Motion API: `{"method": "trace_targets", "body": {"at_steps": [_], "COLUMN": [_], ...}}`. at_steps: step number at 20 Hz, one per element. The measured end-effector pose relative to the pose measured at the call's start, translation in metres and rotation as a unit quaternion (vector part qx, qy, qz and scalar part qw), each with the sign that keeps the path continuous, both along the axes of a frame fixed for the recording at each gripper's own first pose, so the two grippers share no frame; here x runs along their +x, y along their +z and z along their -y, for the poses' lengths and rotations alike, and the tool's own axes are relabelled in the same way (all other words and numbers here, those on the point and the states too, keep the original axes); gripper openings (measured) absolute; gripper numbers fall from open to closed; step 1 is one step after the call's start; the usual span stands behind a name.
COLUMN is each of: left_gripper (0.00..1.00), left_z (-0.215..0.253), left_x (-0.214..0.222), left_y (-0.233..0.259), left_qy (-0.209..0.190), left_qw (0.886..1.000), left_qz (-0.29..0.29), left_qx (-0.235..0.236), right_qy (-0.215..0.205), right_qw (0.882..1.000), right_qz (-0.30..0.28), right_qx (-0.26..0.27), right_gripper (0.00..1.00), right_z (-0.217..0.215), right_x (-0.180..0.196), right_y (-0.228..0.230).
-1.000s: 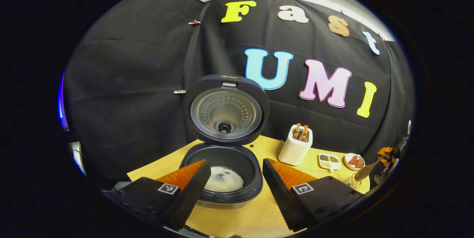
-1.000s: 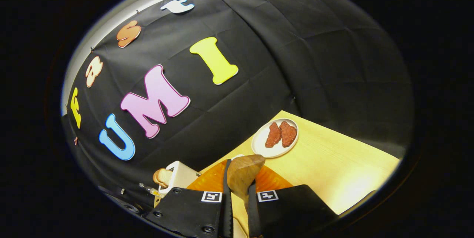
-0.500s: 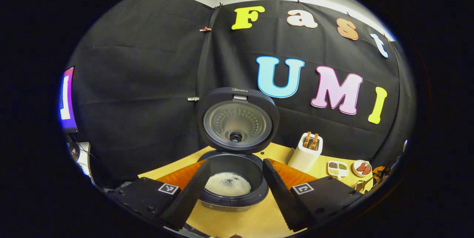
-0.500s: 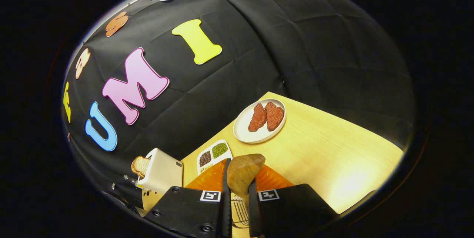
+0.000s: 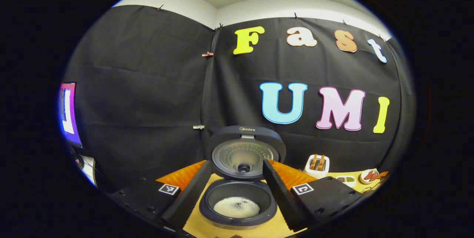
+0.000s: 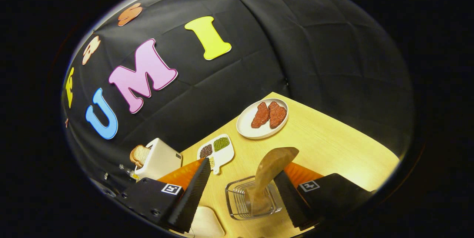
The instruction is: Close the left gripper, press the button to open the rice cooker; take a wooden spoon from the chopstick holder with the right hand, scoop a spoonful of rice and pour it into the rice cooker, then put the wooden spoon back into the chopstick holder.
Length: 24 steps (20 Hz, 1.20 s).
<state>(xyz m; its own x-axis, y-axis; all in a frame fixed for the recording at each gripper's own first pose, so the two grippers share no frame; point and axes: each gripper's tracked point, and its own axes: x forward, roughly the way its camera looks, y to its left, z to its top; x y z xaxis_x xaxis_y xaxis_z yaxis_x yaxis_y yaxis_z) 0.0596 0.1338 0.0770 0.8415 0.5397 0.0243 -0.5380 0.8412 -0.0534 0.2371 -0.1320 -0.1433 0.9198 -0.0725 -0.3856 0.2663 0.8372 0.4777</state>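
In the left gripper view the black rice cooker [image 5: 239, 208] stands open, lid [image 5: 245, 153] upright, with white rice [image 5: 237, 207] in its pot. My left gripper [image 5: 236, 169] is open, its fingers framing the cooker from short of it. In the right gripper view the wooden spoon [image 6: 269, 169] stands in the clear ribbed chopstick holder [image 6: 246, 203], bowl end up and leaning right. My right gripper [image 6: 244, 169] is open around it, and neither finger presses on the spoon.
A white toaster [image 6: 157, 163] with bread, a small divided dish of beans [image 6: 216, 149] and a white plate with two red pieces [image 6: 263, 117] sit on the wooden table [image 6: 333, 149]. A white object [image 6: 203, 225] lies by the holder. A lit screen [image 5: 67, 112] is at far left.
My right gripper has opened and let go of the spoon, which now stands in the chopstick holder. My left gripper has drawn back and tilted up from the cooker.
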Motion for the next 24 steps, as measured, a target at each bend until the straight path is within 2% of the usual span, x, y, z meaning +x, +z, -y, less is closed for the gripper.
{"method": "trace_targets", "body": {"at_steps": [5,9,16,17,20,22,23,24], "left_gripper": [0.95,0.95,0.92,0.94,0.92,0.99,0.92,0.99], "left_z": [-0.024,-0.036,-0.042,-0.041,-0.042,-0.049,-0.052,-0.054], "left_x": [0.016,0.046,0.117,0.126,0.151,0.164,0.169,0.171], "left_y": [0.039,0.053,0.062,0.063,0.061,0.049,0.039,0.030], "left_qy": [-0.011,-0.037,-0.090,-0.097,-0.107,-0.107,-0.109,-0.108], "left_qw": [0.998,0.995,0.989,0.988,0.986,0.987,0.989,0.990], "left_qz": [0.036,0.050,0.061,0.057,0.041,0.020,0.006,-0.005], "left_qx": [0.058,0.078,0.099,0.104,0.119,0.114,0.104,0.089], "right_qy": [0.028,0.043,0.051,0.055,0.063,0.061,0.062,0.065], "right_qw": [0.995,0.990,0.984,0.983,0.982,0.981,0.982,0.982], "right_qz": [0.009,0.030,0.055,0.058,0.047,0.047,0.046,0.044], "right_qx": [-0.094,-0.129,-0.161,-0.163,-0.174,-0.176,-0.175,-0.172], "right_gripper": [0.99,0.98,0.98,0.98,0.98,0.98,0.98,0.98], "right_z": [0.002,-0.001,-0.008,-0.011,-0.017,-0.022,-0.025,-0.030], "right_x": [-0.055,-0.104,-0.162,-0.170,-0.191,-0.197,-0.199,-0.199], "right_y": [0.020,0.039,0.071,0.075,0.071,0.072,0.070,0.069]}}
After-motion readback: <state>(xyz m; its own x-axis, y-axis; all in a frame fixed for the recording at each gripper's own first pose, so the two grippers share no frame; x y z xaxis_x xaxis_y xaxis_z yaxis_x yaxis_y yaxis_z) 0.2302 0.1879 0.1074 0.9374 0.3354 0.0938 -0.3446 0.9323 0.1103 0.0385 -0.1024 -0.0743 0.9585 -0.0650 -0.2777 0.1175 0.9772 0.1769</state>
